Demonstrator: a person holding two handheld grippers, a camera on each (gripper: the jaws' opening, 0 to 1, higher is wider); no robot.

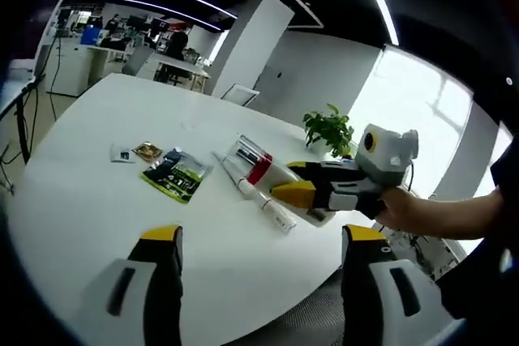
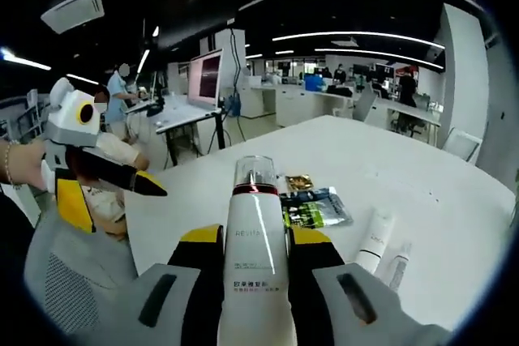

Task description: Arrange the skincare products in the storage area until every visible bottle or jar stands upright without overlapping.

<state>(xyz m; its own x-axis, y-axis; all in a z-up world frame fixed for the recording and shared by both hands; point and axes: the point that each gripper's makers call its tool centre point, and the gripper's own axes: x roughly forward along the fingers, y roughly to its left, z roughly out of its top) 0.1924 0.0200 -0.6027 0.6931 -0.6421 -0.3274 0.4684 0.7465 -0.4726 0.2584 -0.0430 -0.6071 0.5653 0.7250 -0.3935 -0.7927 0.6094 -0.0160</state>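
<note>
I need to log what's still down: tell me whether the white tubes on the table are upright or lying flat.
Lying flat. In the left gripper view the white tubes lie lengthwise on the white table, beside the right hand-held gripper, which grips a white bottle.

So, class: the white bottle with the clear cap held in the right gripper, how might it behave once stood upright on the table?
The white bottle looks tall and narrow, so probably tippy. Its glossy surface may slip between the right gripper pads. Round-bodied, it would likely roll across the white table if it fell.
</note>
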